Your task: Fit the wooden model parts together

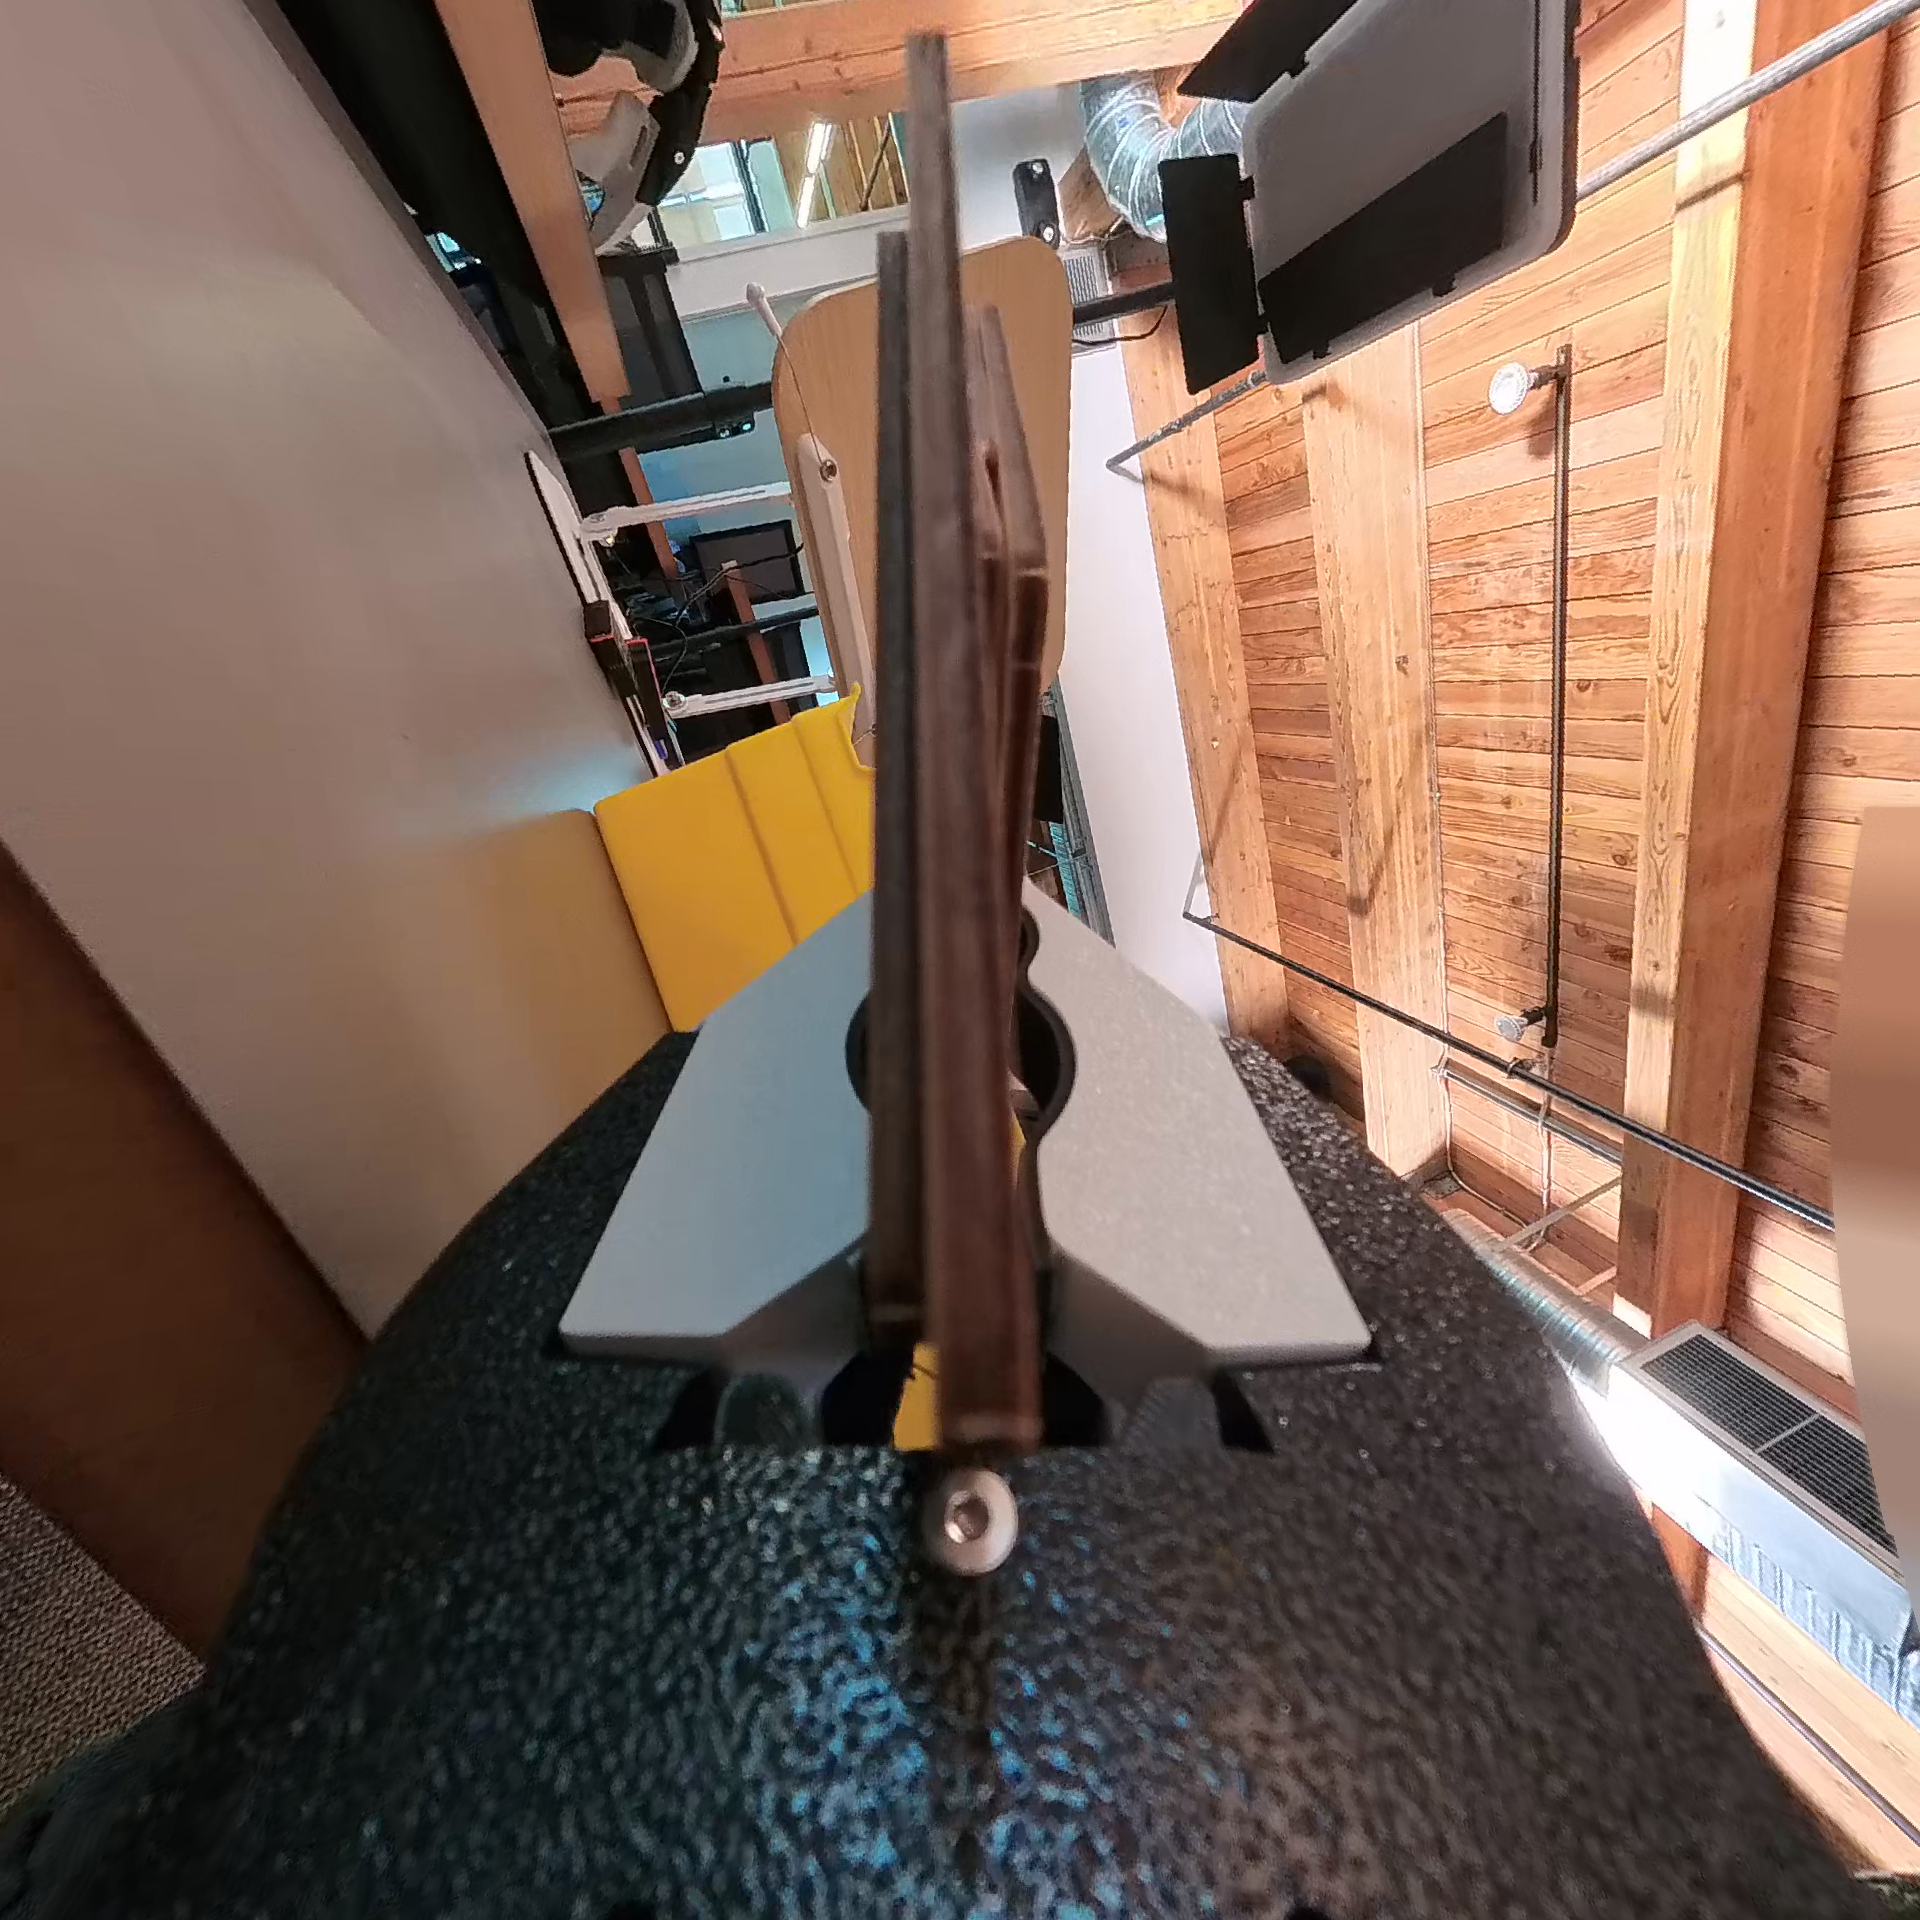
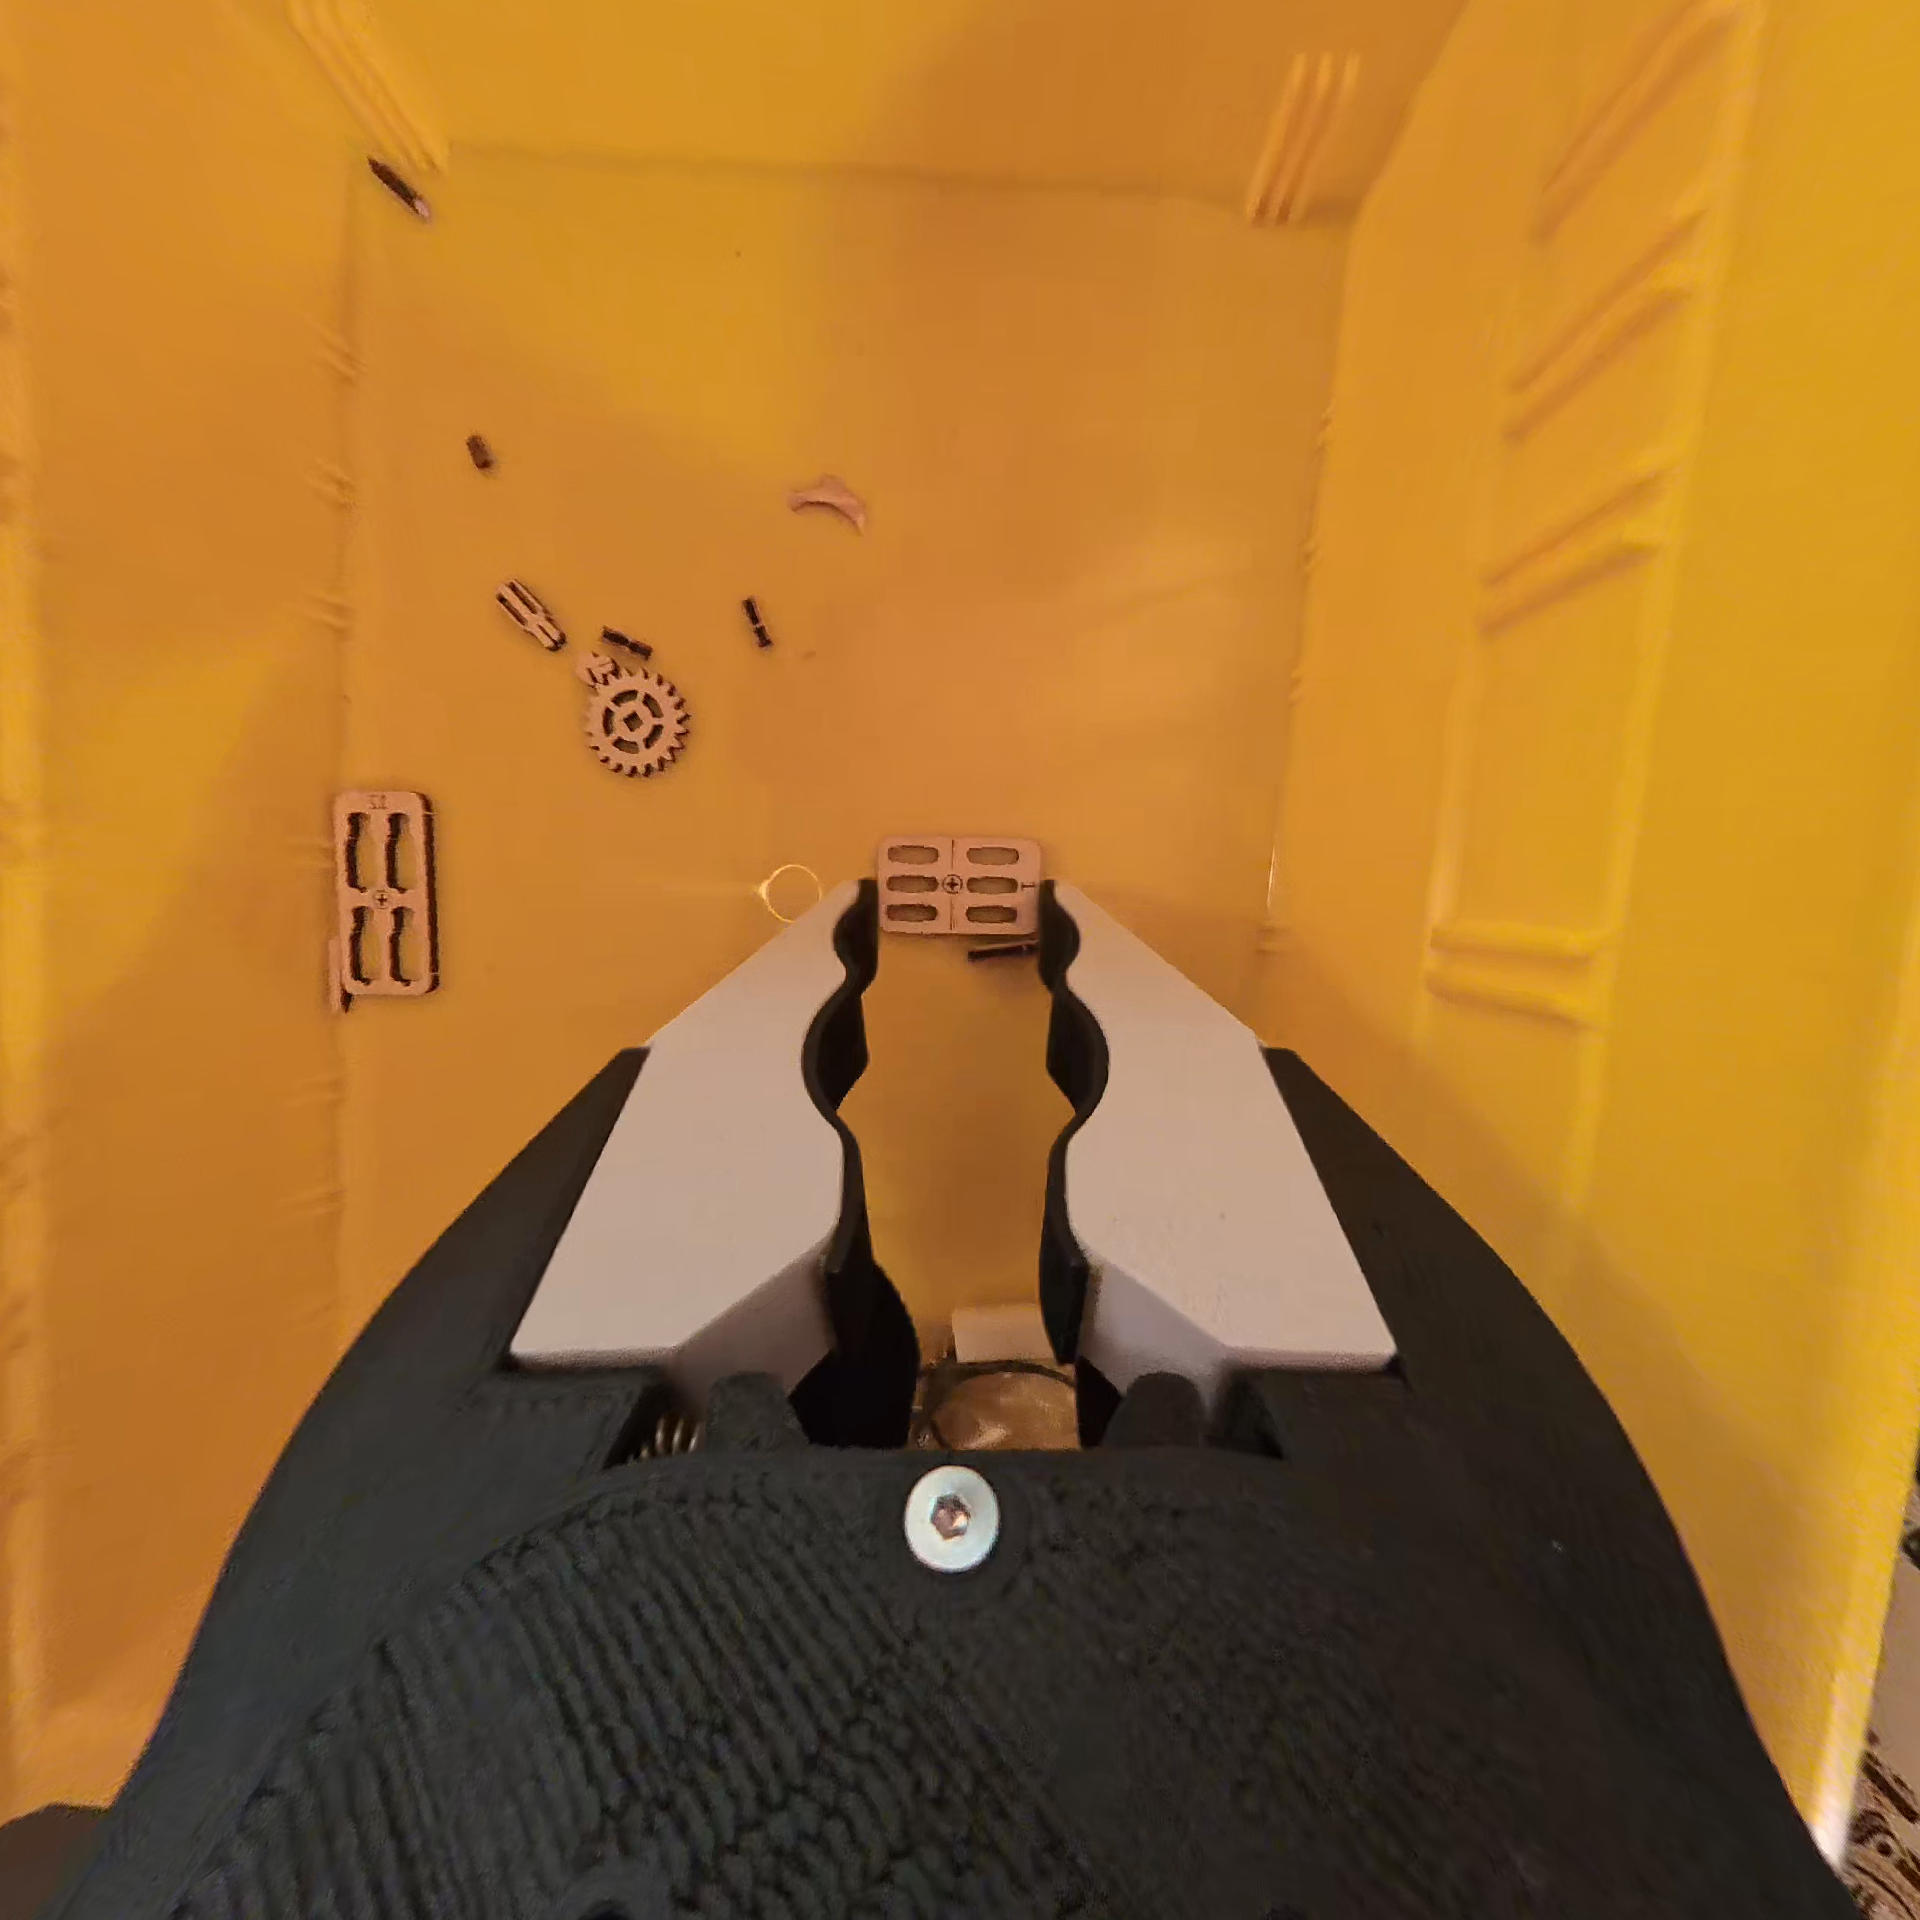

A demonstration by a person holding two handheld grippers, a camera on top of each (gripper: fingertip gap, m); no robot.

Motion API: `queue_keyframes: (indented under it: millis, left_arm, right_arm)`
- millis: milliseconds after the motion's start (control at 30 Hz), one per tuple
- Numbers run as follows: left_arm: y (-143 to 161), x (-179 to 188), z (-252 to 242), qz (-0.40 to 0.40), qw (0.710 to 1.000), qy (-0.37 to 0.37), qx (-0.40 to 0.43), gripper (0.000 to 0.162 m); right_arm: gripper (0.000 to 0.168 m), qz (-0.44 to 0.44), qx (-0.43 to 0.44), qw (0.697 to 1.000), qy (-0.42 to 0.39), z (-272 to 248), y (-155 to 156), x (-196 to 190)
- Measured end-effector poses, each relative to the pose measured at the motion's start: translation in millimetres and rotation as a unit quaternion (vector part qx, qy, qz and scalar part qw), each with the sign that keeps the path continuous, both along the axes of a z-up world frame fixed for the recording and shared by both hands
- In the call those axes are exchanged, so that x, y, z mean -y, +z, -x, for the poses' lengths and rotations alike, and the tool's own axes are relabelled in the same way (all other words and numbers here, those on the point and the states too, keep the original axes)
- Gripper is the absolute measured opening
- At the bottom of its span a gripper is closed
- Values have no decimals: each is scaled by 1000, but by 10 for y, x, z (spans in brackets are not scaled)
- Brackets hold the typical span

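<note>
While left hand-held gripper (image 1: 961,1039) clamps thin stiff plates (image 1: 940,831) edge-on, right hand-held gripper (image 2: 954,914) gapes, empty, nearing light slotted card (image 2: 958,883) in bin (image 2: 1558,727); pinch its edges.

inside the bin (image 2: 1558,727): gear (image 2: 636,721) sits back-left, slotted plate (image 2: 382,900) by the left wall, another plate (image 2: 958,885) dead centre.

yellow bin (image 2: 1039,364), gear (image 2: 636,720), slotted plates (image 2: 384,899)

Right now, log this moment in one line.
left tongs: shut on wooden assembly | right tongs: open over slotted plate | yellow bin
</note>
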State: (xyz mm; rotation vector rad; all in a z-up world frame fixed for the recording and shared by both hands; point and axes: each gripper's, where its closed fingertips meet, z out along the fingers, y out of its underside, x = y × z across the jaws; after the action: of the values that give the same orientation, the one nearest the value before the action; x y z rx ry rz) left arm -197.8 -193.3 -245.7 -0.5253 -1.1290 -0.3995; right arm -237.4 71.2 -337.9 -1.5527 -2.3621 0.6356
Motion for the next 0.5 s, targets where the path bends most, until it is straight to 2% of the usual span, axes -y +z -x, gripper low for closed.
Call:
queue_keyframes:
  millis: [33, 100, 133, 200, 267, 333, 400, 500]
  left_arm:
    - [2, -3, -2, 0, 1000, 0, 0, 12]
    - [6, -6, -6, 1, 1000, -1, -1, 12]
    - [7, -3, -7, 1, 1000, -1, -1, 12]
    - [5, 14, -3, 0, 1000, 2, -1, 11]
    - [4, 24, 1, -1, 1000, 3, 0, 11]
    - [1, 25, 3, -1, 1000, 3, 0, 11]
    - [-7, 29, 7, -1, 1000, 4, 2, 11]
    - [-14, 14, 4, 0, 1000, 2, 3, 11]
  right_arm:
    - [29, -2, 0, 1000, 3, -3, 2, 3]
    - [29, 5, -9, 1000, 9, -18, 54, 34]
    - [29, 14, -38, 999, 11, -7, 179, 61]
    - [29, 24, -120, 992, 7, -19, 640, 34]
    - [28, -6, -216, 976, -22, -124, 1237, -262]
    - [29, -80, -281, 952, -91, -353, 1741, -885]
    - [29, -167, -285, 926, -184, -715, 1999, -1712]
    - [29, -228, -209, 902, -303, -1330, 1895, -2826]
